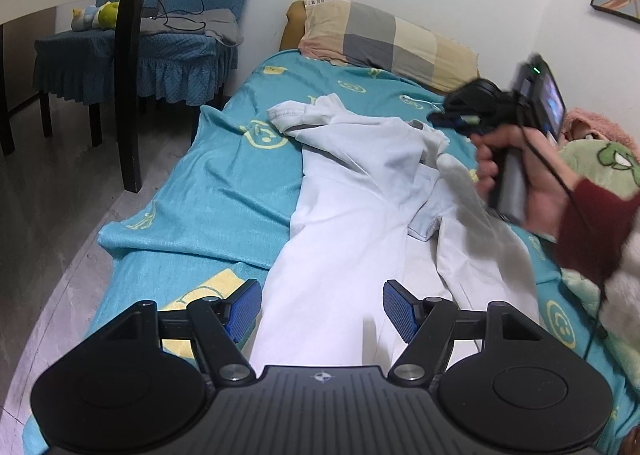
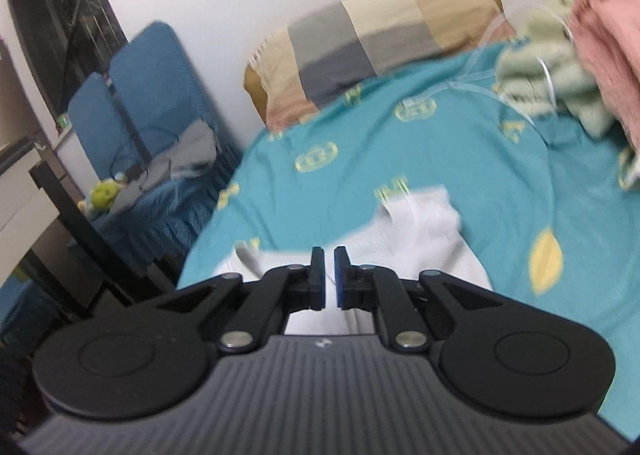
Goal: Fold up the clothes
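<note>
Although the right wrist view is smeared by motion, the layout of the work reads clearly enough. A white garment (image 1: 352, 191) lies on the teal bedsheet (image 1: 224, 183), its long axis running from just under the left gripper (image 1: 322, 313) away toward the checked pillow (image 1: 396, 43) at the head of the bed. One sleeve (image 1: 304, 113) is spread out to the left at the far end; the right-hand side is bunched, with a fold (image 1: 428, 211) turned back on the body.

The left gripper has its blue pads (image 1: 244, 309) spread wide, one on either side of the near hem, which passes between and below them. No pad appears to press the cloth.

The right gripper (image 2: 329, 275) has its fingers drawn almost together, a thin gap between them, and nothing is seen clamped there. In the left wrist view it is held in a person's hand (image 1: 516, 175), above the far right of the garment near the shoulder, seemingly clear of the fabric, though blur leaves this uncertain.

Judgement: the left gripper is nearer the hem and the right nearer the bunched shoulder. Any fold across the long axis turns on that split, each taking its own end.
</note>
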`<state>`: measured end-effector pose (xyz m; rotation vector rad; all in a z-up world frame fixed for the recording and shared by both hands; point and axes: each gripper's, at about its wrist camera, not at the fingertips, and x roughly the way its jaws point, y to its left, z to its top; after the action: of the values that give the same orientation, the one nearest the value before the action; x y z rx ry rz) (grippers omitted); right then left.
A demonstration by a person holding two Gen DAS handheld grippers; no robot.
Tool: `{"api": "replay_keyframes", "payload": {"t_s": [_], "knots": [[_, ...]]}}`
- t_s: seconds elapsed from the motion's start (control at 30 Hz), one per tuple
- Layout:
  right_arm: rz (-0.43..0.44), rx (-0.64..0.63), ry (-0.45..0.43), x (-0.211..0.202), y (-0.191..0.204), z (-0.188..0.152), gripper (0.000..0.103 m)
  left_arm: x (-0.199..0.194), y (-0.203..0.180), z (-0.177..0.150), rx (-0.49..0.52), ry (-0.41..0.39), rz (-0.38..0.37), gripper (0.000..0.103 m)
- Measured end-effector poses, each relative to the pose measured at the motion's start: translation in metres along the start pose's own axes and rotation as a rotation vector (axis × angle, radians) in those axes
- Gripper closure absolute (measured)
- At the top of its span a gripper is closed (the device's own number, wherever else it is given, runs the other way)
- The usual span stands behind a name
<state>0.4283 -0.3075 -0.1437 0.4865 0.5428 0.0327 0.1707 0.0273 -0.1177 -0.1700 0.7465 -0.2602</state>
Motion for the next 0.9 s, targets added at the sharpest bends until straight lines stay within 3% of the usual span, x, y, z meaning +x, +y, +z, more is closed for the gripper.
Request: {"api": "replay_keyframes", "payload": {"t_s": [0.17, 0.33, 0.4, 0.5, 0.53, 0.57, 0.77, 0.9], "knots": [[0.064, 0.110, 0.083, -0.029, -0.025, -0.019, 0.062, -0.003, -0.003, -0.001, 0.009, -0.008, 0.000, 0.033], [0.094, 0.100, 0.211, -0.035, -0.024, -0.039, 0.058, -0.004, -0.008, -0.003, 0.013, -0.001, 0.000, 0.033], [0.081, 0.057, 0.224, -0.032, -0.015, -0.047, 0.058, -0.004, -0.011, -0.005, 0.023, 0.012, -0.006, 0.033], [0.037, -0.020, 0.209, -0.028, -0.001, -0.057, 0.067, -0.003, -0.016, -0.009, 0.046, 0.032, -0.004, 0.033], [0.009, -0.037, 0.202, -0.028, 0.003, -0.058, 0.086, -0.003, -0.018, -0.010, 0.056, 0.033, -0.006, 0.033], [0.001, -0.042, 0.181, -0.032, 0.006, -0.057, 0.094, -0.003, -0.019, -0.010, 0.064, 0.033, -0.008, 0.033], [-0.012, -0.028, -0.023, -0.091, 0.015, -0.041, 0.097, -0.008, -0.026, -0.012, 0.101, 0.028, -0.030, 0.033], [-0.116, 0.010, -0.050, -0.106, 0.004, -0.049, 0.097, -0.012, -0.032, -0.015, 0.139, 0.033, -0.045, 0.033]]}}
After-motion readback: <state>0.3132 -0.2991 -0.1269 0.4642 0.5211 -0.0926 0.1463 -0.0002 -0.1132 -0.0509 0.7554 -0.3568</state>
